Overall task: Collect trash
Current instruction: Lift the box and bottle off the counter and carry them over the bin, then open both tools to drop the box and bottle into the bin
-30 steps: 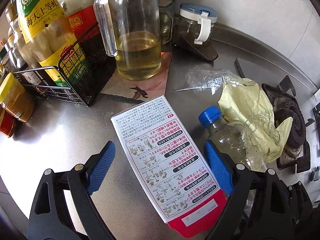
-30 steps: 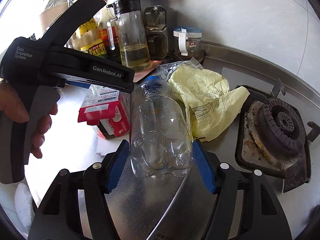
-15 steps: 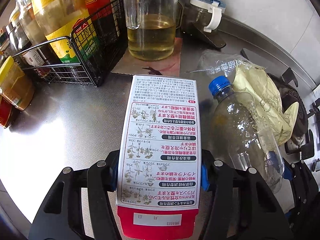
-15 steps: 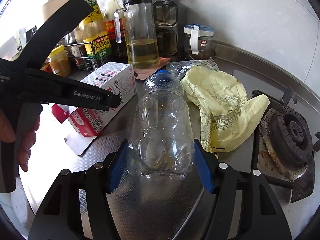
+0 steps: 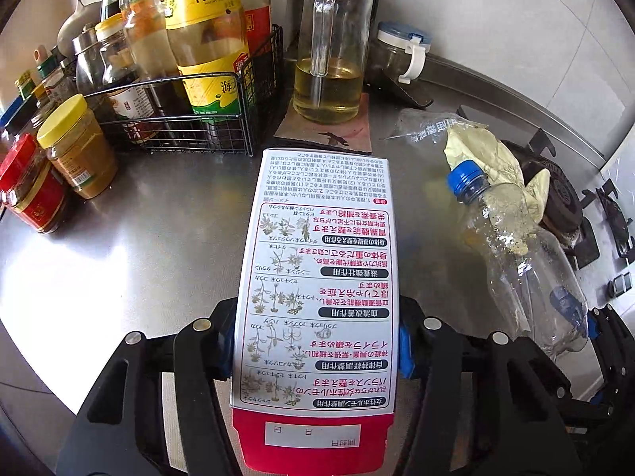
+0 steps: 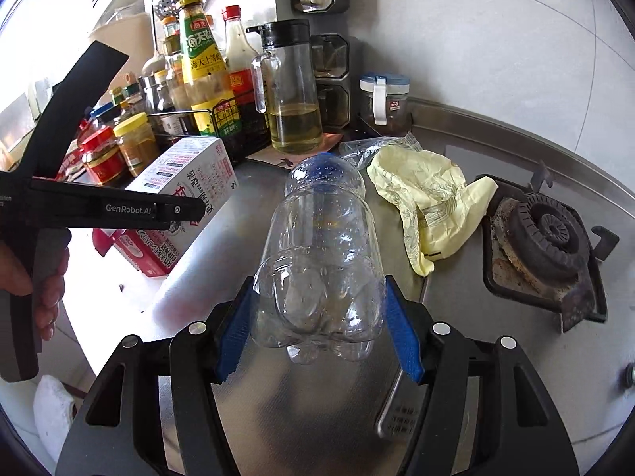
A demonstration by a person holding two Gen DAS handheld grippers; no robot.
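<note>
In last sec I clamped L gripper [image 5: 315, 351] on carton [image 5: 317, 277] & R gripper [image 6: 317, 329] on bottle [image 6: 321, 258], both lifted off counter [image 5: 151, 238]; wrapper [image 6: 432, 206] & clear bag [image 5: 426, 129] still left.

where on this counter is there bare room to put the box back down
Bare steel lies left of the box, between it and the jars, running forward to the wire basket. The right side is crowded: the plastic bottle, yellow wrapper and clear bag lie against the burner.
</note>
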